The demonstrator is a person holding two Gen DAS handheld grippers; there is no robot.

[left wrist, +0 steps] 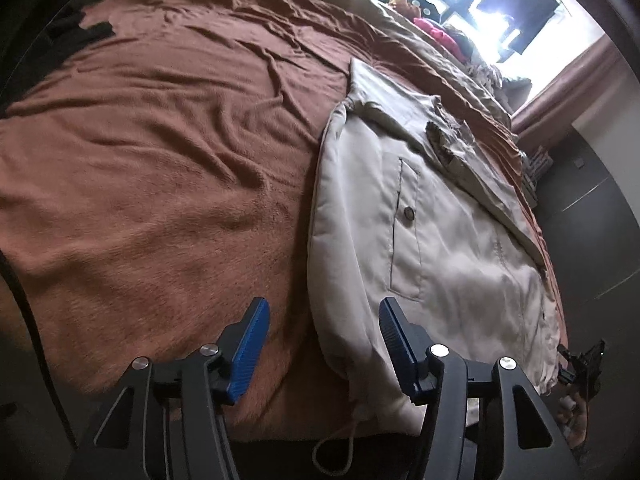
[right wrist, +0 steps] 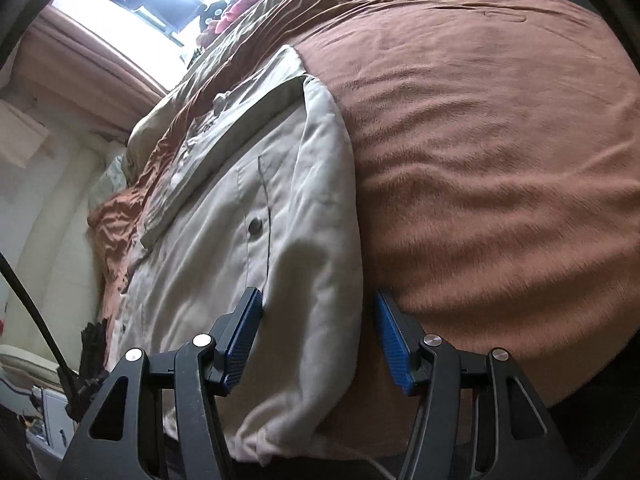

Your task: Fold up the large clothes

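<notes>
A large beige jacket lies flat on a bed with a brown blanket. It has a buttoned pocket and a drawstring at the near hem. My left gripper is open, its blue pads astride the jacket's near left edge, just above the fabric. In the right wrist view the jacket lies on the left half of the blanket. My right gripper is open over the jacket's near right edge, holding nothing.
A bright window with pink curtains and a heap of clothes and toys lie at the far end of the bed. Dark cupboards stand at the right. The other gripper shows at the jacket's near right corner.
</notes>
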